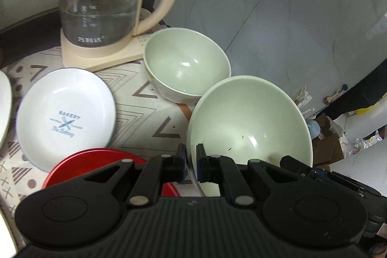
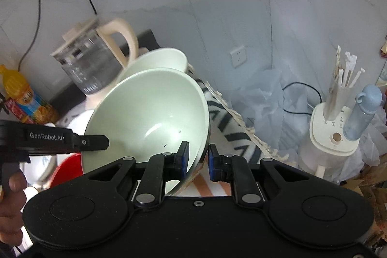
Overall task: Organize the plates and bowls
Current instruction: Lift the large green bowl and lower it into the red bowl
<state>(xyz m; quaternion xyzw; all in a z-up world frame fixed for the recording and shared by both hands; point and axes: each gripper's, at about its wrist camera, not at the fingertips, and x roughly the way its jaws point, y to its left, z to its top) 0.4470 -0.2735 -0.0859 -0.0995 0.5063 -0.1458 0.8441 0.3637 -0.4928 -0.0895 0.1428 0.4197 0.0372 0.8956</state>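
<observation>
Pale green ceramic bowl (image 1: 249, 122) hangs tilted, rim pinched by both left gripper (image 1: 191, 161) and right gripper (image 2: 197, 158); next, nesting it in the smaller green bowl (image 1: 187, 64).

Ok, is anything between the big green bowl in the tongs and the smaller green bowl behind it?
Nothing visible: the big bowl, held by left tongs and right tongs, is beside the smaller bowl; the kettle stands further left.
</observation>
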